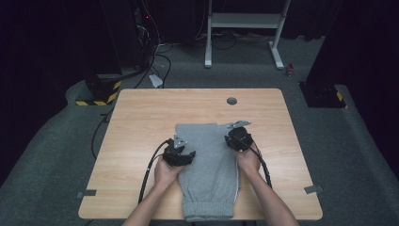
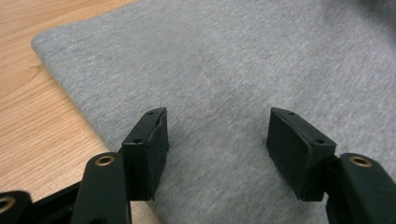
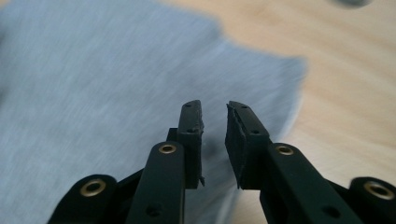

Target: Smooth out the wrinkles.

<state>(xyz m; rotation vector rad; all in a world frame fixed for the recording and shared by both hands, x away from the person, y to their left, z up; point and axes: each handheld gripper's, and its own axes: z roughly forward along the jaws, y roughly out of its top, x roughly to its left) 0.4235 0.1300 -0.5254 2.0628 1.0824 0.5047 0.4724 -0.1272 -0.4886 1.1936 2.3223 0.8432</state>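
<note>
Left: bare table (image 1: 141,117), light wood, with cable trailing off its left edge.

Left gripper (image 1: 181,157), resting over left edge of grey pants (image 1: 209,174). Jaws wide apart, nothing between pads, cloth flat beneath (image 2: 224,70).

Centre: pants folded lengthwise, lying mid-table, waistband at near edge, legs pointing away. Folded edge straight, surface smooth.

Right gripper (image 1: 239,140), at right edge of pants near far end. Jaws almost together with narrow gap (image 3: 215,140); no cloth seen pinched, fabric edge (image 3: 280,84) just below tips.

Far right: round grommet (image 1: 231,100) in tabletop, well apart from pants.

Risks, judged:
- Right jaws closing above cloth rather than around it; grab on air, caused by tips sitting too high over edge.
- Only top layer caught; fold splitting open on lift.
- Left jaws so wide that pressing down bunches fabric, spoiling flat fold.
- Uneven lift between sides; pants skewing, waistband sliding off near edge.
</note>
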